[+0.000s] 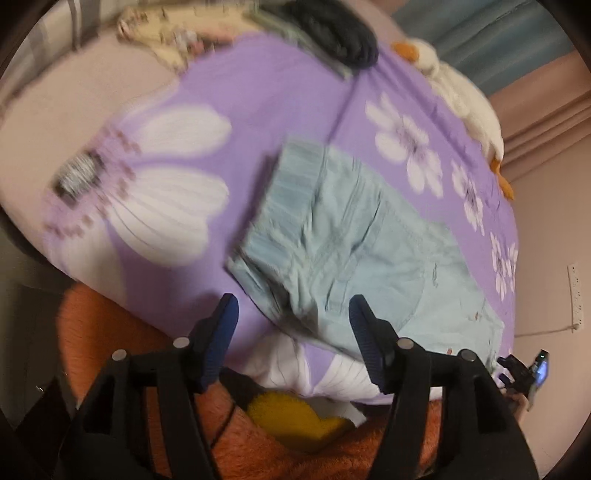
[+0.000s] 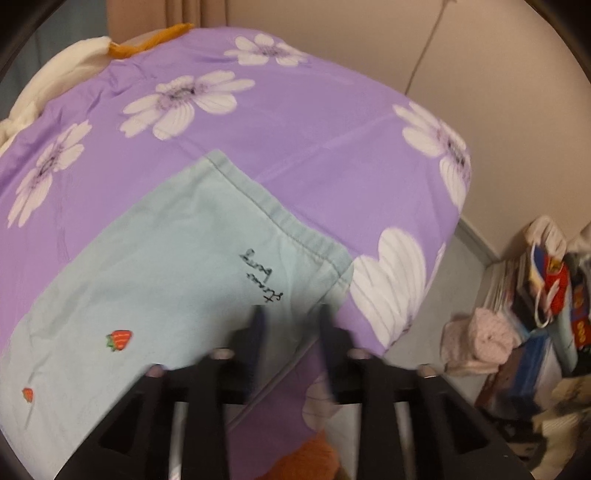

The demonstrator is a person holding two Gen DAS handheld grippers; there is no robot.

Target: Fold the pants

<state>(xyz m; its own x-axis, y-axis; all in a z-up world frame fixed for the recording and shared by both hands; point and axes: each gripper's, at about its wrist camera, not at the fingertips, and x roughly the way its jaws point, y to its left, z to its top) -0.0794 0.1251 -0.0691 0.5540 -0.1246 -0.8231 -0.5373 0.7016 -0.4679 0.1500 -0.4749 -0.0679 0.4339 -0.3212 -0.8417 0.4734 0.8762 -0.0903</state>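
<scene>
Pale blue-green pants (image 1: 343,236) lie spread on a purple bedsheet (image 1: 280,96) with white flowers. Their ribbed waistband (image 1: 280,192) points up-left in the left wrist view. My left gripper (image 1: 291,314) is open and empty, just above the near edge of the waist end. In the right wrist view the leg hem (image 2: 280,221), black script lettering and small strawberry prints (image 2: 120,339) show. My right gripper (image 2: 291,317) is open with a narrow gap, over the hem corner (image 2: 343,266), holding nothing. The right gripper also shows in the left wrist view (image 1: 524,369).
A white plush goose (image 1: 469,107) lies along the bed's far edge. Dark folded clothes (image 1: 332,33) sit at the head end. An orange fuzzy blanket (image 1: 332,454) is under the left gripper. Bags and clutter (image 2: 535,314) stand on the floor right of the bed.
</scene>
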